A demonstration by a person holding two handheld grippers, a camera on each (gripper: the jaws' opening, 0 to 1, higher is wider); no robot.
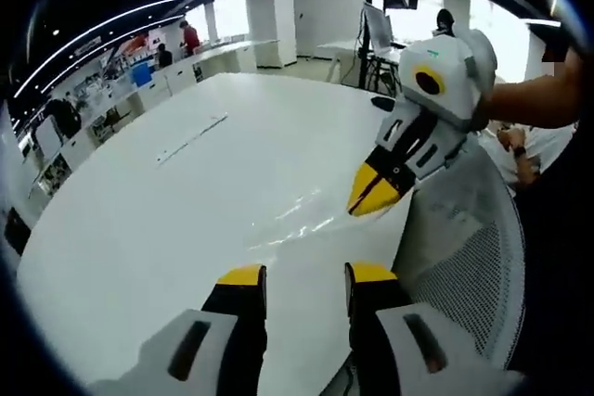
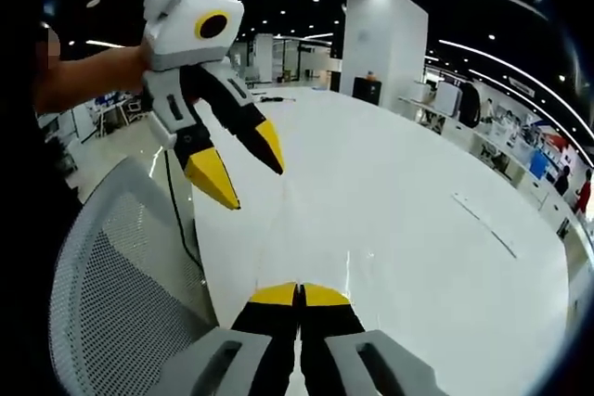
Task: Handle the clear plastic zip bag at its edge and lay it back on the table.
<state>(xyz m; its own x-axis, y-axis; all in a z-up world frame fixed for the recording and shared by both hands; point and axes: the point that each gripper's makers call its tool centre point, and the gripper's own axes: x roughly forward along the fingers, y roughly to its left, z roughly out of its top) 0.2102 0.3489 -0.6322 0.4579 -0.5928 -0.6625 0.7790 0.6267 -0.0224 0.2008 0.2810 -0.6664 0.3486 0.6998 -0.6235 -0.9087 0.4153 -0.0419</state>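
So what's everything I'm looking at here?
Table: one, white, large, under both grippers.
Zip bag: one, clear, flat on the table near its edge, hard to make out.
Strip: one, pale, thin, farther out on the table.
Mesh chair: one, grey, at the table's edge.
Desks: several, white, in the background.
Pillar: one, white, beyond the table.
Left gripper: white with yellow tips, open.
Right gripper: same colours, shut.
Arm: holding the left gripper.
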